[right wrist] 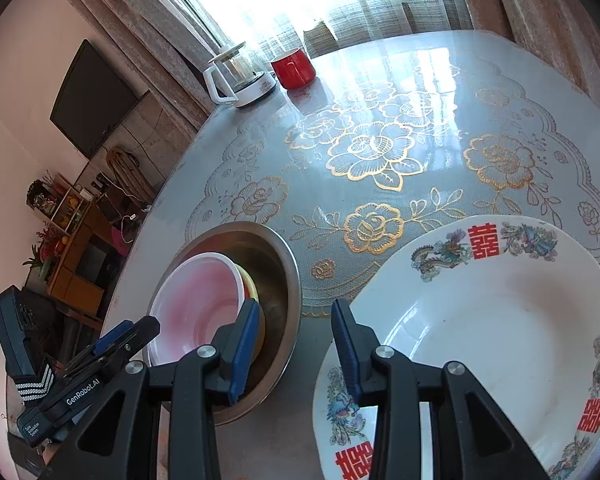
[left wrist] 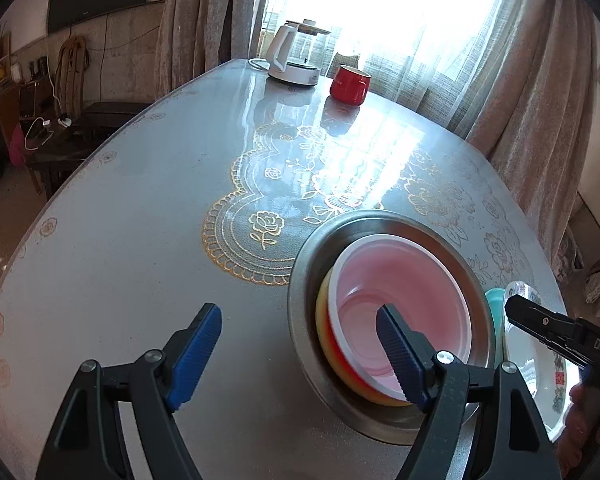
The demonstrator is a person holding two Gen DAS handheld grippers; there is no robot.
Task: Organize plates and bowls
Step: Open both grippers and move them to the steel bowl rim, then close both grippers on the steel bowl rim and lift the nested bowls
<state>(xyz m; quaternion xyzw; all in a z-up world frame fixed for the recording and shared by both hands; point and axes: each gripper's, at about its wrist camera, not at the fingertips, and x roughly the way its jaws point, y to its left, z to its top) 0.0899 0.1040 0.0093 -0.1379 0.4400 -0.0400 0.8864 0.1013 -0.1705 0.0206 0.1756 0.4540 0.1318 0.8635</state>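
Observation:
A steel bowl (left wrist: 312,248) sits on the table and holds a stack of nested bowls: a pink-white one (left wrist: 404,292) on top, with red and yellow ones under it. My left gripper (left wrist: 300,348) is open and empty, its right finger over the pink bowl. A white plate with red characters and flower print (right wrist: 500,320) lies right of the steel bowl (right wrist: 284,268). My right gripper (right wrist: 296,344) is open and empty, its right finger above the plate's left rim. The right gripper also shows in the left wrist view (left wrist: 540,320), and the left gripper in the right wrist view (right wrist: 116,344).
A white kettle (left wrist: 294,54) and a red mug (left wrist: 350,84) stand at the table's far edge by the curtained window. A teal item (left wrist: 496,300) peeks between the steel bowl and the plate (left wrist: 540,364). The table (left wrist: 140,240) has a gold-flowered cover.

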